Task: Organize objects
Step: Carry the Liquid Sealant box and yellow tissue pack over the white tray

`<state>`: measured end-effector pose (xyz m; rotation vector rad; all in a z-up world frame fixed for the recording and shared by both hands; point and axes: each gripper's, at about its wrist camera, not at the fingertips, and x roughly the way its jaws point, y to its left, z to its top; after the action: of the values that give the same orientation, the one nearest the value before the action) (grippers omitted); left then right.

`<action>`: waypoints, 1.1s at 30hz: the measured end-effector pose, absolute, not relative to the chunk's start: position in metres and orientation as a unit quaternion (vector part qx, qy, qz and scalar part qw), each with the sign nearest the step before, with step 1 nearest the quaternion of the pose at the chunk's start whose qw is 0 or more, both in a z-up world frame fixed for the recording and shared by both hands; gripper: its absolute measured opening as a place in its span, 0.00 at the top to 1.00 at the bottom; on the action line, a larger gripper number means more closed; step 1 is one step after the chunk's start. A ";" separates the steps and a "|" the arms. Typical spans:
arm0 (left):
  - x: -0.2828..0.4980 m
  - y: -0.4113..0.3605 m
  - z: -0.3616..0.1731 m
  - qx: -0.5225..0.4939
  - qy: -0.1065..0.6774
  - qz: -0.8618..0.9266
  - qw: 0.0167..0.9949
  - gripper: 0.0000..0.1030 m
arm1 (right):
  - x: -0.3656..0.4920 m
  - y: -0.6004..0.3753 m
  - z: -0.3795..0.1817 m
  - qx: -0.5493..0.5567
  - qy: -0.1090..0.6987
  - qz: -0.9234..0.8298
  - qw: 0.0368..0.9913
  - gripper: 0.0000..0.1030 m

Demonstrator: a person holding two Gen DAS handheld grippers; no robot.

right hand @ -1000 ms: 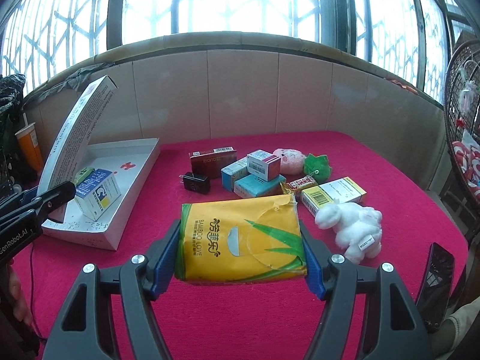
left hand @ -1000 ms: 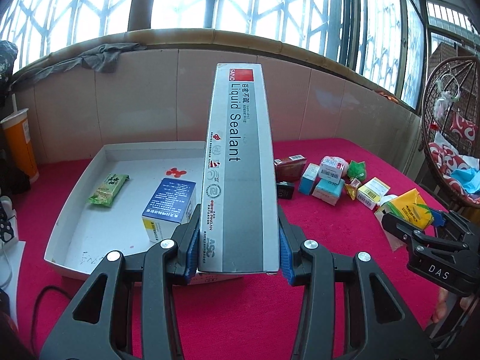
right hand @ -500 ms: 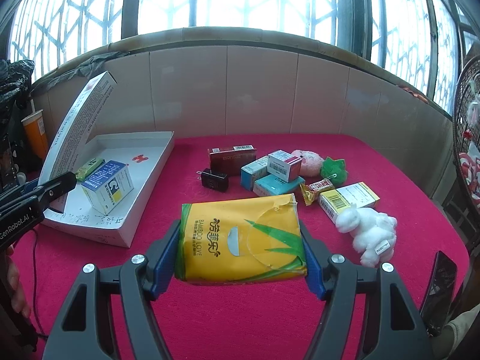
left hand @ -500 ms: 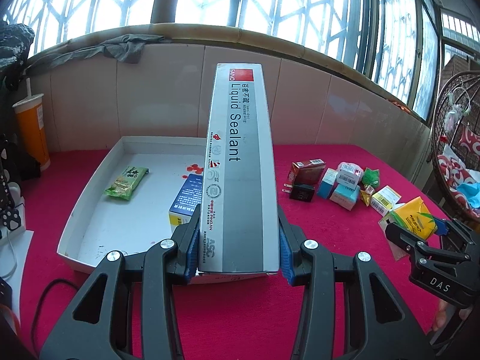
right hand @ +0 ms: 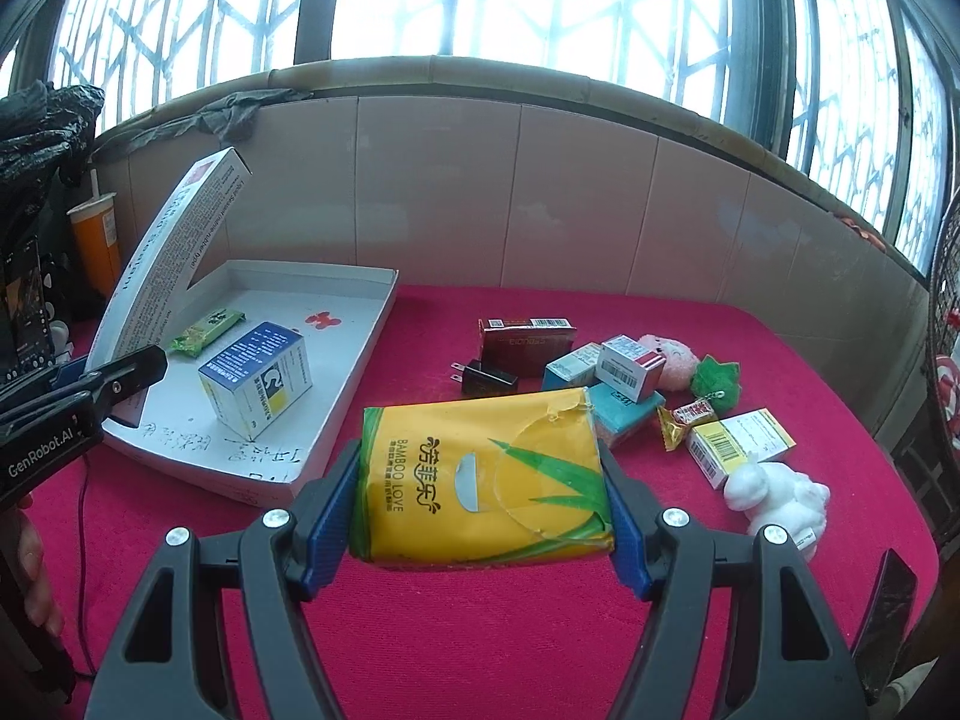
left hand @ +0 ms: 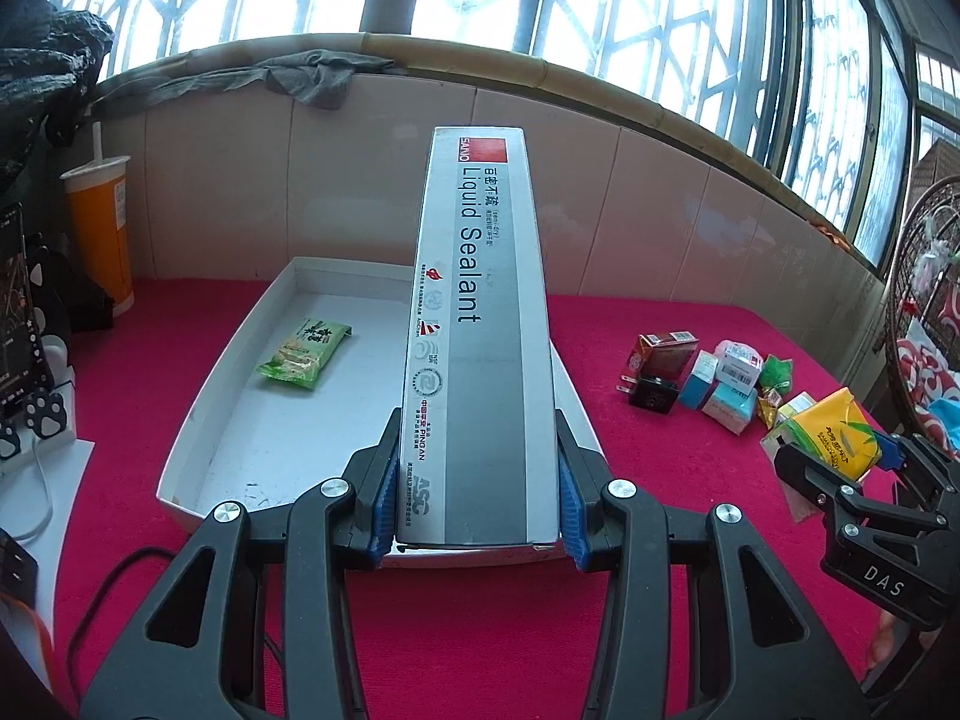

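My left gripper (left hand: 477, 495) is shut on a long grey and white Liquid Sealant box (left hand: 480, 324), held tilted up over the near end of the white tray (left hand: 210, 396). The box also shows in the right wrist view (right hand: 174, 252). My right gripper (right hand: 480, 498) is shut on a yellow Bamboo Love tissue pack (right hand: 480, 480), held above the red cloth right of the tray (right hand: 360, 360). The tray holds a green snack packet (left hand: 303, 351) and a blue and white box (right hand: 258, 384).
Several small boxes, a black plug (right hand: 486, 378), a pink toy (right hand: 672, 354), a green toy (right hand: 714, 378) and a white plush (right hand: 774, 492) lie on the red cloth at the right. An orange cup (left hand: 99, 228) stands far left. A tiled wall runs behind.
My left gripper with the sealant box has swung left, so the tray sits more centred and the blue box is hidden behind the sealant box. My right gripper has shifted left toward the tray.
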<state>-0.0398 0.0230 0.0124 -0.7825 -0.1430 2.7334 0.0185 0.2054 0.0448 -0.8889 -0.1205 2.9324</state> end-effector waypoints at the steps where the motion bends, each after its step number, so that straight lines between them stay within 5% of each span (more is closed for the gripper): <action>1: -0.041 0.020 0.012 -0.273 -0.052 0.950 0.143 0.59 | 0.017 0.202 0.046 -0.289 -0.042 0.956 0.034 0.31; 33: -0.082 -0.050 -0.014 -0.315 -0.044 0.947 0.049 0.59 | -0.102 0.111 0.053 -0.324 -0.031 0.944 -0.064 0.31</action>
<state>-0.0817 -0.0504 -0.0139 -0.9599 -0.1350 2.8848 -0.1018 0.1112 0.0533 -1.0602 -0.1027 3.0910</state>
